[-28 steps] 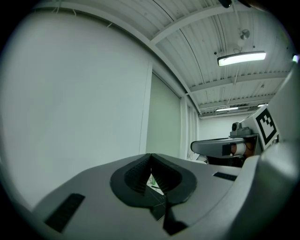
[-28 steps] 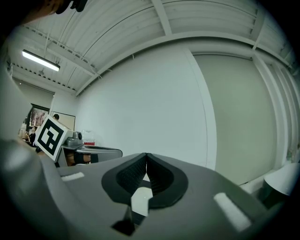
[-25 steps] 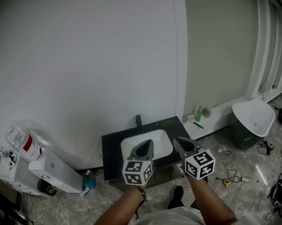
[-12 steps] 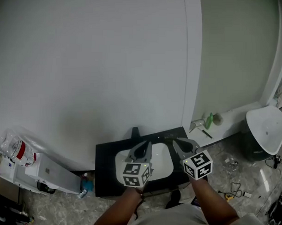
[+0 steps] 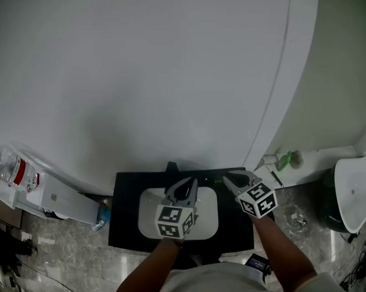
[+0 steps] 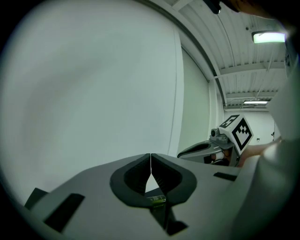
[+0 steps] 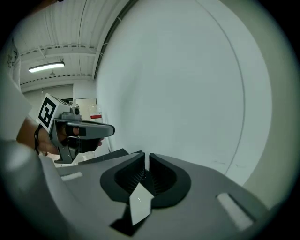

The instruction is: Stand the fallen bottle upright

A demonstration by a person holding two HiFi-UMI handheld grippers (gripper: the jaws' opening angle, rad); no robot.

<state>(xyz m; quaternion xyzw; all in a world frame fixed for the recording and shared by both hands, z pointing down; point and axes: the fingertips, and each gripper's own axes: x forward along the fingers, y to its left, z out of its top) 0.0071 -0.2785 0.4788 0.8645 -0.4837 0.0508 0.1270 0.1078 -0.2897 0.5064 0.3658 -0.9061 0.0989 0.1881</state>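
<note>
A small green bottle (image 5: 284,159) rests on a white ledge (image 5: 317,160) at the right, by the wall; it is too small to tell whether it stands or lies. Both grippers hover over a white sink (image 5: 146,202) set in a black counter (image 5: 121,221), well left of that bottle. My left gripper (image 5: 187,183) has its jaw tips touching, empty (image 6: 150,155). My right gripper (image 5: 225,180) shows a narrow gap between its tips (image 7: 146,155); its jaws have just been opening, and nothing is between them. Each gripper view faces the bare wall.
A dark faucet (image 5: 171,167) stands behind the sink. A white water dispenser with a clear jug (image 5: 11,169) is at the far left, a blue bottle (image 5: 103,211) on the floor beside it. A white bin (image 5: 356,196) stands at the right.
Both grippers have come forward and down over the counter and sink. The wall now fills more of the head view, and the ledge and bin have slid toward the right edge.
</note>
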